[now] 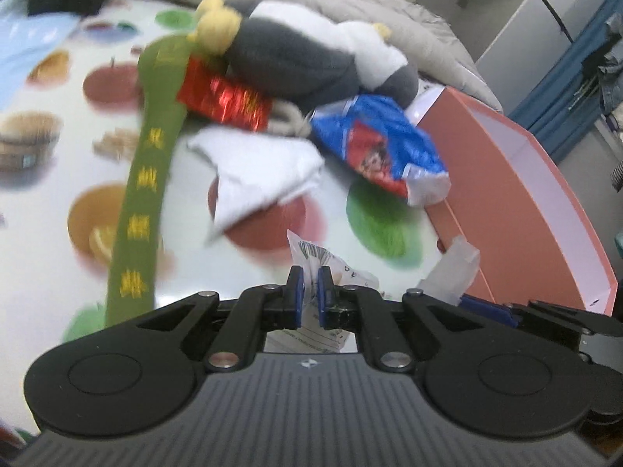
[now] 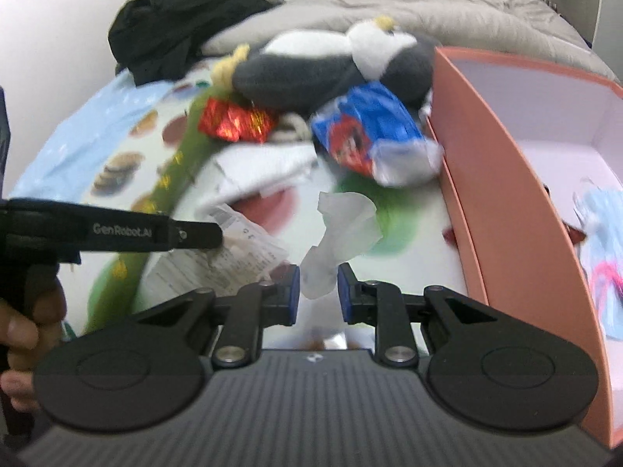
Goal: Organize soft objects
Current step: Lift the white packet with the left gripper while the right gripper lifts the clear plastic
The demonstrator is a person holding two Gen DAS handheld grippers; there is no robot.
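left gripper (image 1: pixel 310 286): pads pinched on clear printed packet (image 1: pixel 331 268) | right gripper (image 2: pixel 315 286): jaws narrow around translucent wrapper (image 2: pixel 342 229), grip unclear | beyond: white cloth (image 1: pixel 264 171), blue snack bag (image 1: pixel 381 144), penguin plush (image 1: pixel 311 58) | pink box (image 2: pixel 518 194) at bed's right edge

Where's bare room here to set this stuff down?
Most open: the white floor of the pink box, apart from a light-blue item at its near right. The fruit-print sheet left of the green strap is also bare. It is crowded around the plush penguin, red foil pack and blue snack bag.
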